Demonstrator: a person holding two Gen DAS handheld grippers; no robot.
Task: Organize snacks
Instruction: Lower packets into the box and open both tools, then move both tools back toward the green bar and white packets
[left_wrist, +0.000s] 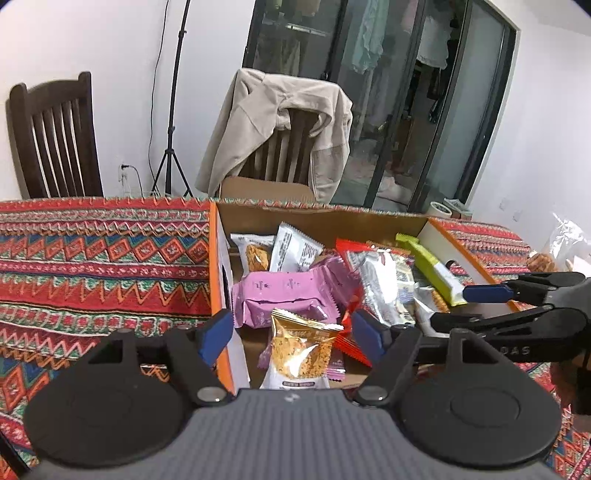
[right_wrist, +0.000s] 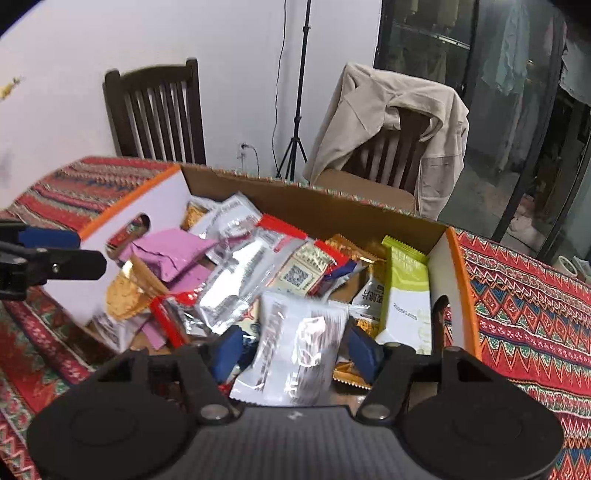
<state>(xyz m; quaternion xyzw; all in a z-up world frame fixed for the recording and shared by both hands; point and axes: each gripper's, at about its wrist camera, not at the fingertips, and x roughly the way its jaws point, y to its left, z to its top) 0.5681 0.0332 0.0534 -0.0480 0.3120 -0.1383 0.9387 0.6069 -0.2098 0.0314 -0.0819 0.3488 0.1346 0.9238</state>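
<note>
Between the blue pads of the left gripper (left_wrist: 291, 338) sits a gold-and-white snack packet (left_wrist: 297, 360), standing on end at the near edge of the cardboard box (left_wrist: 321, 218); the jaws stand apart with a gap showing on each side, so nothing is clamped. Seen from the right wrist, the right gripper (right_wrist: 293, 352) is likewise parted around a silver-white packet (right_wrist: 295, 354), its pads just beside the wrapper's edges, and I judge it released, though motion blur makes contact hard to rule out. Both packets are already inside the box, which rests on a patterned tablecloth (left_wrist: 92, 258) and holds a loose heap: pink packets (left_wrist: 284, 295), a red-edged wrapper (left_wrist: 349, 254), crinkled silver ones (left_wrist: 384, 288) and a green-yellow bar (left_wrist: 436, 273) leaning against the right wall. These things will handle as light, soft and slippery; film wrappers crumple and slide under the pads, and the crisp contents can likely crush under a hard squeeze. A better hold is probably across the flat sealed end seam or the narrow middle of a packet, with gentle pressure. The heap shifts easily, so lifting one packet could drag its neighbours along.
</note>
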